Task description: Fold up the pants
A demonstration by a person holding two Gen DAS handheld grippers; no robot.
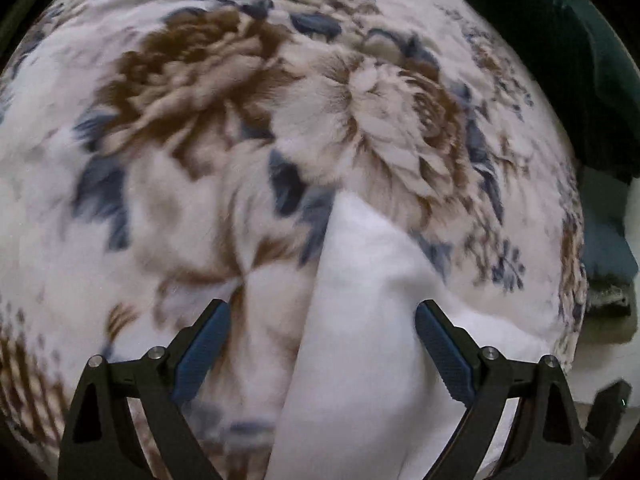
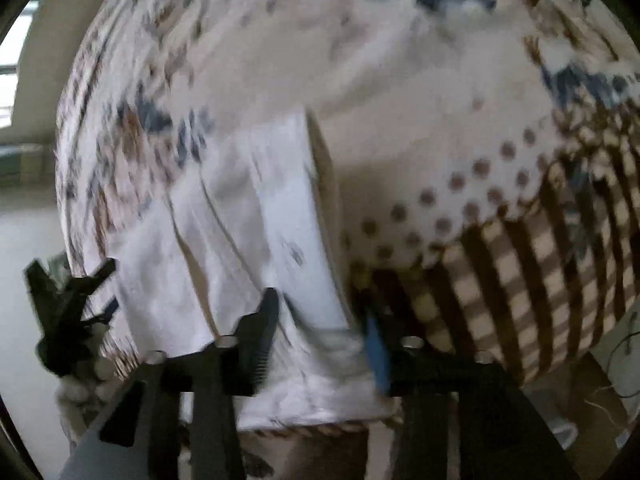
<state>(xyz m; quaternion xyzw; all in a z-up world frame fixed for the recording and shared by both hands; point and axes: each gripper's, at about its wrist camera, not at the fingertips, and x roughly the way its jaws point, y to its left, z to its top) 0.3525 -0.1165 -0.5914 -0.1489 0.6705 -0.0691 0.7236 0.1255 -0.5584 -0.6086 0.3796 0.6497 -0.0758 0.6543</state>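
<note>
Nearest, the left gripper (image 1: 322, 350) is seen with jaws apart over white pants (image 1: 360, 320), nothing pinched. The right gripper (image 2: 320, 336) straddles the pants' edge, pads not pressing. The pants lie on a floral blanket (image 1: 200, 120), seemingly folded lengthwise; further folds appear outstanding.

White pants (image 1: 360, 320) on brown-and-blue floral blanket (image 1: 200, 100).
</note>
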